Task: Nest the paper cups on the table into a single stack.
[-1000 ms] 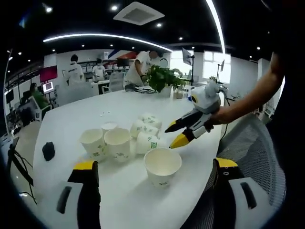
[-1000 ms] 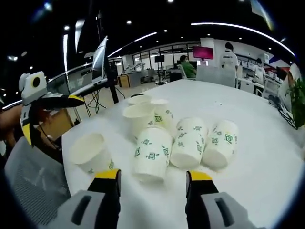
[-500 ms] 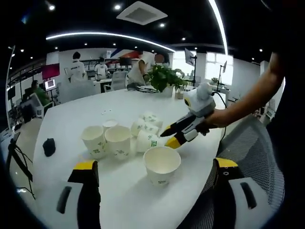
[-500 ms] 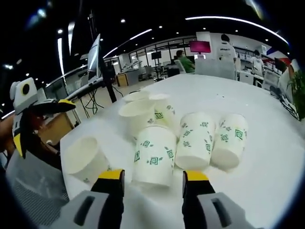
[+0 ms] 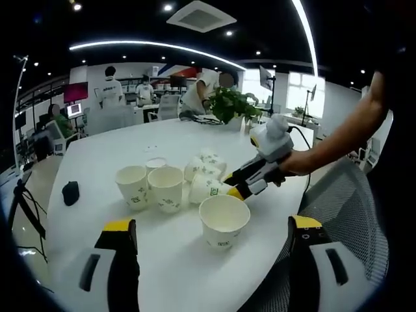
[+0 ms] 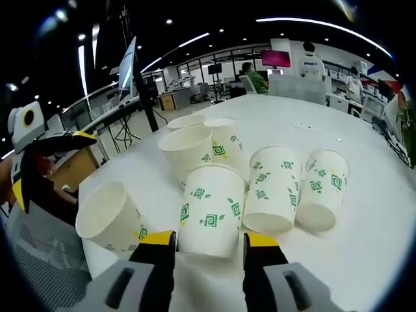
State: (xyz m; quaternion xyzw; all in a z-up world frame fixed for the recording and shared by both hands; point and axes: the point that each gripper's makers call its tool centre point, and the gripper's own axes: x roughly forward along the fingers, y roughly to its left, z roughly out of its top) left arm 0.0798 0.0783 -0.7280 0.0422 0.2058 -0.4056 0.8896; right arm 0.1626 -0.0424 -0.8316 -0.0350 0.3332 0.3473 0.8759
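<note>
Paper cups [image 6: 211,208]: loose cluster at frame centre on the white table [image 6: 364,253], some upright, three upside down; none nested, stacking appears not yet begun. Right gripper [image 6: 207,239]: jaws parted, straddling the nearest upturned cup. Left gripper [image 5: 211,229]: jaws wide, empty.

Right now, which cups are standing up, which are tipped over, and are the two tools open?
Nearest cup: upright, mouth up, empty.
Two cups beside it: upright, mouth up.
Three printed cups: lying on their sides, side by side.
Right tool: open, a lying cup sits just between its tips.
Left tool: open, holding nothing.
Table: white, cups on it unstacked.
</note>
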